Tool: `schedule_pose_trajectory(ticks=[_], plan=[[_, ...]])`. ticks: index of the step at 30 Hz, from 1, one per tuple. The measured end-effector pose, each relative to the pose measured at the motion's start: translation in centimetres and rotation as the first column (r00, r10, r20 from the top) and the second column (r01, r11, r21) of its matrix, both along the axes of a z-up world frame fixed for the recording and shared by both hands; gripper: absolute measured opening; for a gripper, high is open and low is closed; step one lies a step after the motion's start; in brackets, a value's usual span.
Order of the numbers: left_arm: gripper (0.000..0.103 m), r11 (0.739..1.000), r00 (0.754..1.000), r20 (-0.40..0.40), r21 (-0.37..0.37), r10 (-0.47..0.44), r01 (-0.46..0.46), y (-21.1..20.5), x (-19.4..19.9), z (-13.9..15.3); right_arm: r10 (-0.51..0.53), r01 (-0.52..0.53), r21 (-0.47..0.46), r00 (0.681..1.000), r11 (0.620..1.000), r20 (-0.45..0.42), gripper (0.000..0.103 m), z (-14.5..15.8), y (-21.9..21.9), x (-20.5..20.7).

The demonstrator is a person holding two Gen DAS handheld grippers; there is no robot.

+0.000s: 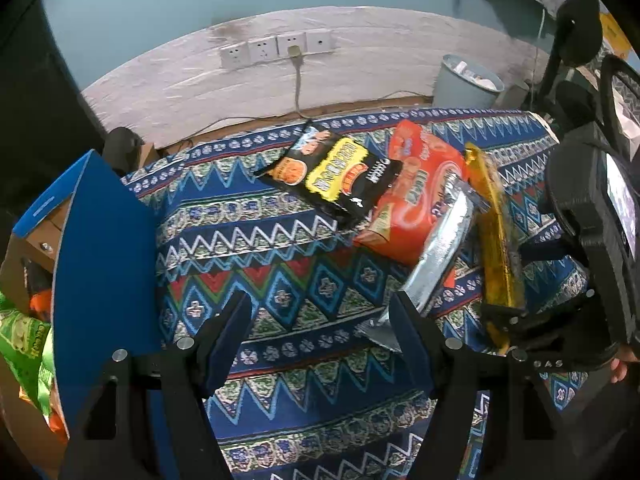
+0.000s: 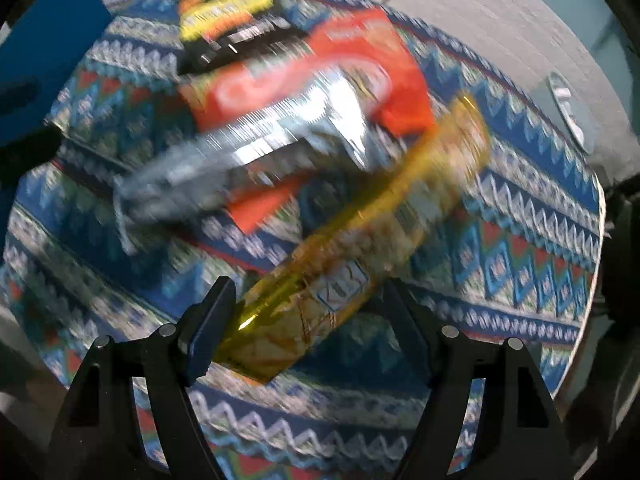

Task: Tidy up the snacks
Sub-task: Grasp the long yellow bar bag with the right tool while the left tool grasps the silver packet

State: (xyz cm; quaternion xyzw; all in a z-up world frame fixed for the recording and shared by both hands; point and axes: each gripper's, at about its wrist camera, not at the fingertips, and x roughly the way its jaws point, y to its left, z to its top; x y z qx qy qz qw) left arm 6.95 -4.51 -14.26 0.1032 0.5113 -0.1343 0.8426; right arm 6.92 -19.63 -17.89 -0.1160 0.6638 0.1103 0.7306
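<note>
A black and yellow snack bag (image 1: 332,178), an orange bag (image 1: 420,192), a silver packet (image 1: 440,248) and a yellow see-through packet (image 1: 496,236) lie on the patterned cloth (image 1: 280,264). My left gripper (image 1: 320,320) is open and empty above the cloth, its right finger beside the silver packet's corner. My right gripper (image 2: 304,312) is open, with the yellow packet (image 2: 360,248) lying between its jaws, near the left finger; this view is blurred. The right gripper also shows in the left wrist view (image 1: 508,316) at the yellow packet's near end.
A blue-sided cardboard box (image 1: 100,264) at the left holds green and orange bags (image 1: 24,344). A grey bin (image 1: 466,82) and a chair (image 1: 576,40) stand behind the table. Wall sockets (image 1: 276,48) with a cable are on the wall.
</note>
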Motion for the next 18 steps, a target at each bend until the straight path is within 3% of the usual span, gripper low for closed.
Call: schedule_pose_trajectory(ticks=[7,15,18], plan=[[0.077,0.997,0.997,-0.044,-0.051,-0.059,0.057,-2.4,0.4,-0.3,-0.096,0.096,-0.017,0.995,0.995,-0.033,0.076,-0.4,-5.0,-2.0],[0.081,0.99,0.99,-0.044,-0.054,-0.13,0.128,-5.9,0.4,-0.9,-0.178,0.178,-0.012,0.983,0.984,-0.04,0.076,-0.5,-10.1,-4.1],[0.081,0.986,0.986,-0.051,-0.049,-0.161,0.158,-6.9,0.4,-1.6,-0.209,0.21,0.029,0.977,0.977,-0.032,0.076,-0.1,-12.0,-4.1]])
